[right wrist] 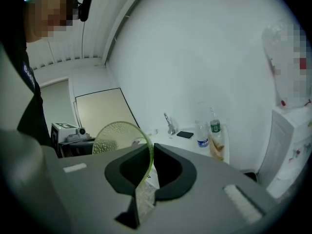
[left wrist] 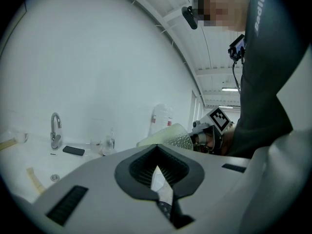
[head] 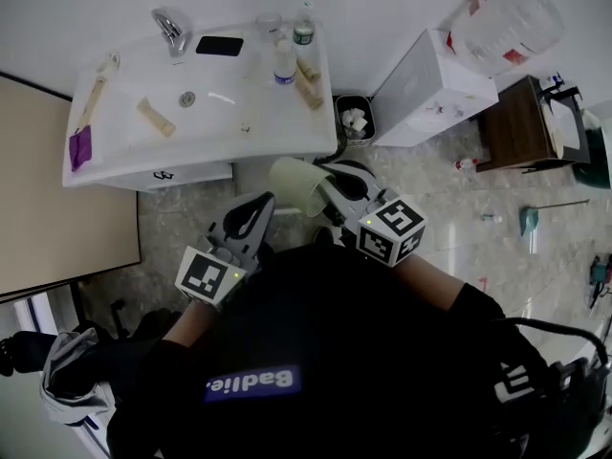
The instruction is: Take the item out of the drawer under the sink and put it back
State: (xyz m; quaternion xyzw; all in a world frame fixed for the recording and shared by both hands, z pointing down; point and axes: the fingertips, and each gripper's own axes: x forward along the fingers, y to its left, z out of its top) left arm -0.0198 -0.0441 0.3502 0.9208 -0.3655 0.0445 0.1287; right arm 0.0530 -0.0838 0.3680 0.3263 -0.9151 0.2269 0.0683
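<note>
Gripping the cup (right wrist: 114,135) wall, the right claw (right wrist: 146,165) must carry it level; left claw (left wrist: 157,172) closed, empty.

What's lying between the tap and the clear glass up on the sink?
A black phone lies flat between the tap and the glass. The head view shows it best.

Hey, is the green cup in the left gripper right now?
No, the green cup has its wall pinched in the right gripper, shown in its own view.
</note>
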